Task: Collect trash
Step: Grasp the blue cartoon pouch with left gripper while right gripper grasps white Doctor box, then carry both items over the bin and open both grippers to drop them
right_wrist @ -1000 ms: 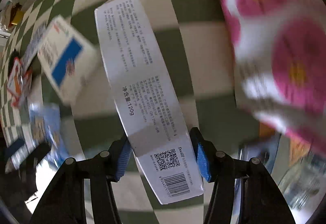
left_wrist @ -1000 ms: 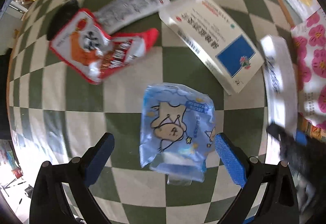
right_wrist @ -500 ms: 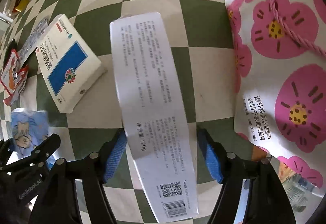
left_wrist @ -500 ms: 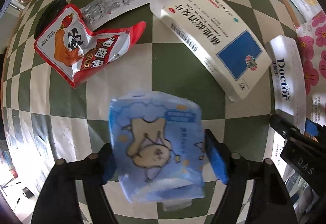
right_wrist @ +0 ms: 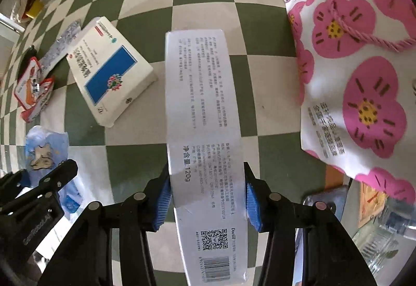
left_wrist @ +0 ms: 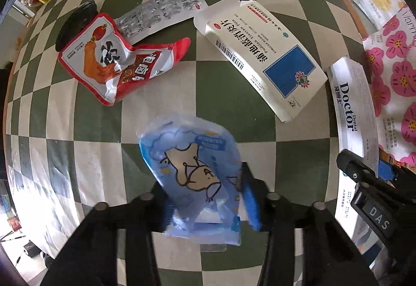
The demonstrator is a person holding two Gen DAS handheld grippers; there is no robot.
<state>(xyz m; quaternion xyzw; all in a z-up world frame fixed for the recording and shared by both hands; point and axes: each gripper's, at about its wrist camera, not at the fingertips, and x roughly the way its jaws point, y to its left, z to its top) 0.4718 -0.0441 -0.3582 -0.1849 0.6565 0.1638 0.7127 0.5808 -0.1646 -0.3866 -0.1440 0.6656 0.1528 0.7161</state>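
- Green-and-cream checkered floor point(left_wrist: 228, 93) fills both frames.
- Flowered paper bag point(right_wrist: 364, 72) sits at right.
- Right gripper point(right_wrist: 208, 197), just closing, clamps the white toothpaste box point(right_wrist: 202, 114), centre frame.
- Left gripper point(left_wrist: 205, 205), just closing, pinches the blue cartoon pouch point(left_wrist: 192, 171), lower centre.

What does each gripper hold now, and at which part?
The left gripper pinches the blue cartoon pouch at its lower half. The right gripper clamps the long white toothpaste box across its sides, near the barcode end.
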